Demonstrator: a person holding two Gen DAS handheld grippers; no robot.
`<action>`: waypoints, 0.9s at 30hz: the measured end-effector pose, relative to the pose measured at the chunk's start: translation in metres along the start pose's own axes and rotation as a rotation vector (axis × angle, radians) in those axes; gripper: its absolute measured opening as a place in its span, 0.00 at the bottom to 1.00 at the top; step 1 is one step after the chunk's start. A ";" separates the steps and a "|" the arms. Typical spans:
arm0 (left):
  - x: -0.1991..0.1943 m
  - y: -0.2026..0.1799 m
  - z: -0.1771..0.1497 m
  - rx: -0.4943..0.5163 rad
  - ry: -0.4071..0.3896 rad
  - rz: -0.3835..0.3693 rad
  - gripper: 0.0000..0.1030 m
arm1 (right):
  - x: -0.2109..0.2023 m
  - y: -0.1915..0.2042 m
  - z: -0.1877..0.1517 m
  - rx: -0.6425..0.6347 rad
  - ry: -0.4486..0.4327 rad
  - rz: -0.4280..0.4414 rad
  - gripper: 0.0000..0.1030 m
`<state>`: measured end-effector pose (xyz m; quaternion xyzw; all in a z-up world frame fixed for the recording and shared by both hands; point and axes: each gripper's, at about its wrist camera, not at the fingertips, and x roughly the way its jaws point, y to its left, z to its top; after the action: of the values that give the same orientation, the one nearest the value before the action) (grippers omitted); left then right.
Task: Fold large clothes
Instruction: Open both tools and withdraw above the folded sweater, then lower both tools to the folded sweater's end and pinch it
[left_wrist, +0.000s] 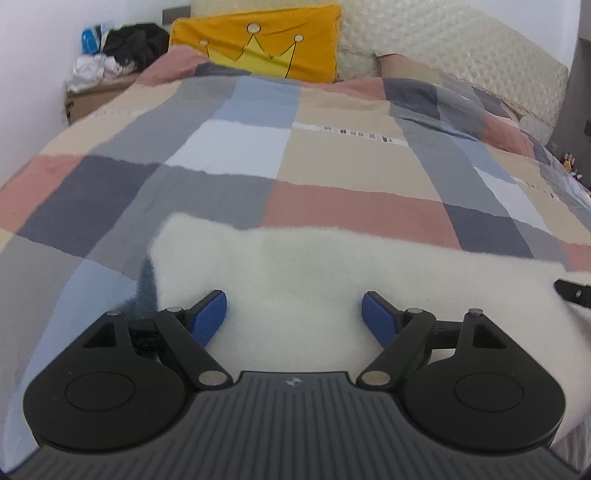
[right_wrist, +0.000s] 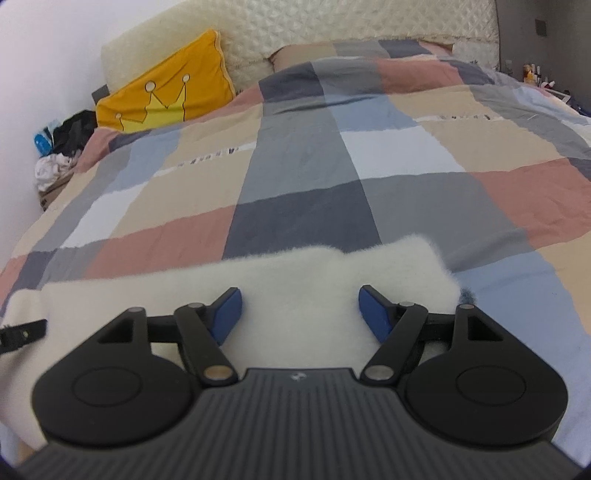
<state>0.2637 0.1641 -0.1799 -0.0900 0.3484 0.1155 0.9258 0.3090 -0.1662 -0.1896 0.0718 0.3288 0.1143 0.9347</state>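
A: Left gripper, right gripper: jaws apart, nothing pinched. White fluffy fleece garment lies beneath both, near edge of checked patchwork quilt.

B: Looks a tidy band, probably mostly folded. Beyond: yellow crown-print cushion.

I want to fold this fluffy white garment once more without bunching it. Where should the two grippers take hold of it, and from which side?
Grip the white garment at its two far corners, the left gripper on the left one, the right gripper on the right. Come from the near side, over the top: it lies flat as a wide band across the checked duvet, and both grippers, open, already hang above it.
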 end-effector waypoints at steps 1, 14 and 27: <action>-0.005 -0.001 0.000 -0.006 0.000 -0.004 0.82 | -0.006 -0.001 0.000 0.016 -0.013 0.011 0.70; -0.103 -0.025 -0.037 -0.039 -0.076 -0.160 0.86 | -0.086 -0.018 -0.016 0.375 -0.062 0.361 0.72; -0.117 -0.018 -0.083 -0.331 0.024 -0.226 0.87 | -0.071 -0.008 -0.062 0.534 0.214 0.407 0.72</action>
<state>0.1314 0.1087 -0.1622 -0.2808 0.3234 0.0654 0.9013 0.2168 -0.1884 -0.1967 0.3655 0.4222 0.2153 0.8011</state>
